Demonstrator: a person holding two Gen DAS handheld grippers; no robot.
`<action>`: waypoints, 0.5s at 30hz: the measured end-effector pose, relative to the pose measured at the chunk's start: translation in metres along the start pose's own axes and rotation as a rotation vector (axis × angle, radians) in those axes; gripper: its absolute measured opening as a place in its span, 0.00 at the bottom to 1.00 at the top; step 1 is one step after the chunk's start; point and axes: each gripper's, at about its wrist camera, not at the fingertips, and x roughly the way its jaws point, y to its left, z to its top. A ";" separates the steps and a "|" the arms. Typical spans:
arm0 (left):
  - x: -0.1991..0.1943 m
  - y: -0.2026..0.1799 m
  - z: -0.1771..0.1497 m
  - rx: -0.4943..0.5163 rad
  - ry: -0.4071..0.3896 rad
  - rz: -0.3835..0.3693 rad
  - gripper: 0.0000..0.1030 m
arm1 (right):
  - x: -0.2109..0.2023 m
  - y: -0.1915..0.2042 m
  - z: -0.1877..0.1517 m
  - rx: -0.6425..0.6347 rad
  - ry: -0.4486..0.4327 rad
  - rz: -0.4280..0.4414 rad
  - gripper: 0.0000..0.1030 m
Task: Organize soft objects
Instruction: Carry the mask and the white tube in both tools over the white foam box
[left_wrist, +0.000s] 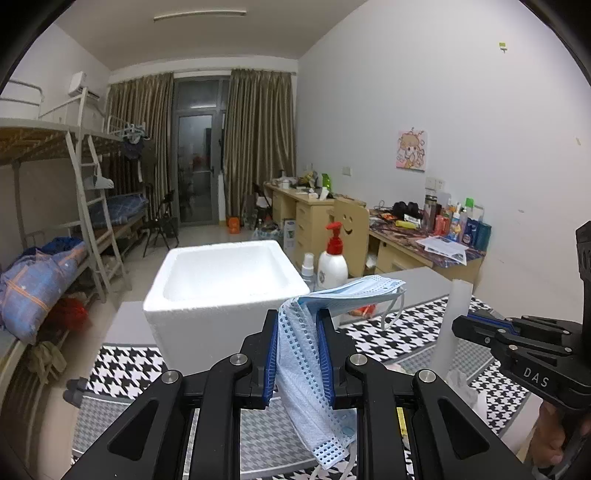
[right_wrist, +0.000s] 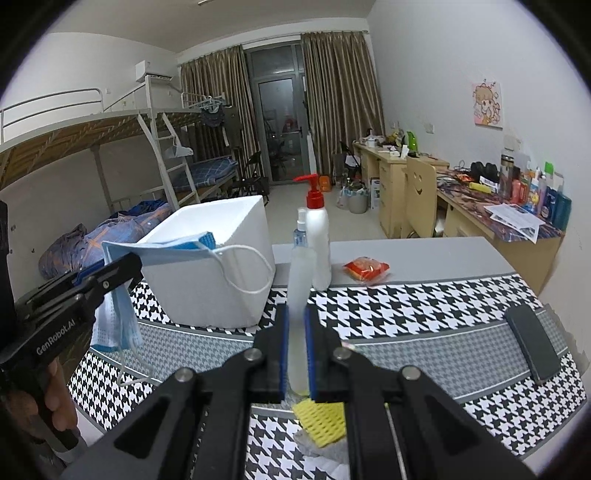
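While the left gripper is clamping a blue face mask just short of the foam box at twelve o'clock, the right gripper is pinching a pale translucent tube, so carrying the mask over the rim looks next.

A grey table carries a houndstooth mat over its near part. A white foam box sits at the mat's far left edge. Beyond the mat stand a red-pump bottle and a red packet. A dark phone lies near the right edge.
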 end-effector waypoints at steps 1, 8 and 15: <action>0.000 0.002 0.002 -0.001 -0.005 0.000 0.21 | 0.000 0.001 0.002 -0.004 -0.001 -0.001 0.11; 0.000 0.010 0.018 -0.006 -0.025 0.002 0.21 | 0.003 0.010 0.018 -0.025 -0.015 0.005 0.11; 0.001 0.015 0.035 0.001 -0.037 -0.004 0.21 | 0.004 0.020 0.033 -0.049 -0.026 0.014 0.11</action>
